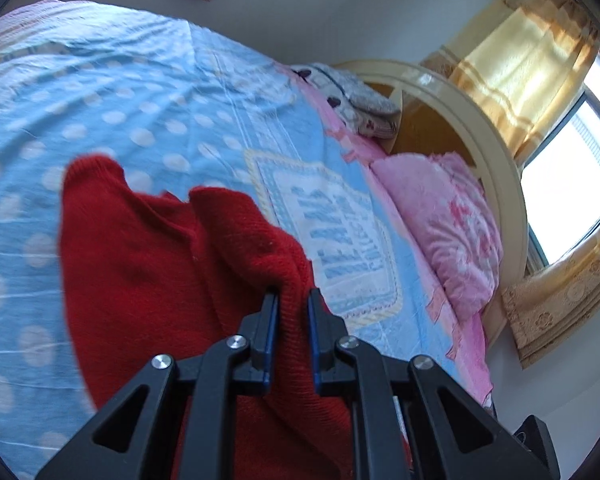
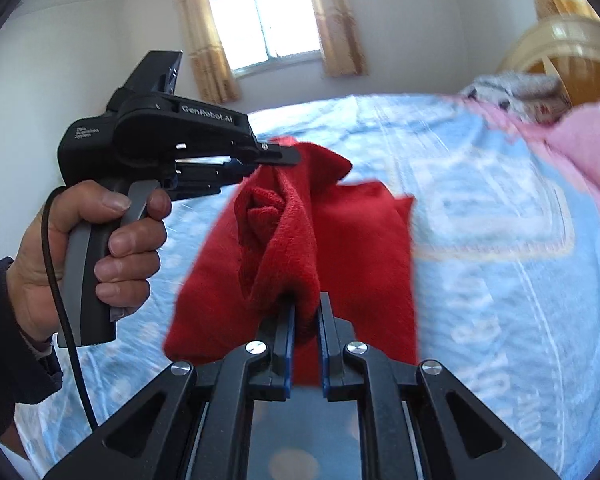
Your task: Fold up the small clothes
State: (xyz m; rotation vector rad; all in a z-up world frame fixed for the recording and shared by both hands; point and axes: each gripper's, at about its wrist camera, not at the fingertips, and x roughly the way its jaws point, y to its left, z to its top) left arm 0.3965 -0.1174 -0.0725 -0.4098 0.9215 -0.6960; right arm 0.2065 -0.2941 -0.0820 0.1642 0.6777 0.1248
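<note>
A small red knit garment (image 1: pixel 160 264) hangs in the air above the bed, held by both grippers. My left gripper (image 1: pixel 293 294) is shut on one bunched edge of it. My right gripper (image 2: pixel 306 300) is shut on another bunched edge of the red garment (image 2: pixel 300 240). In the right wrist view the left gripper (image 2: pixel 288 156) is seen from the side, held by a hand, pinching the garment's upper corner. The cloth sags in folds between the two grips, and its lower part drapes down toward the bedsheet.
A blue polka-dot bedsheet (image 1: pixel 120 100) covers the bed below. A pink pillow (image 1: pixel 452 224) and a folded grey blanket (image 1: pixel 356 100) lie by the cream headboard (image 1: pixel 480 128). Windows with yellow curtains (image 2: pixel 260 16) are behind.
</note>
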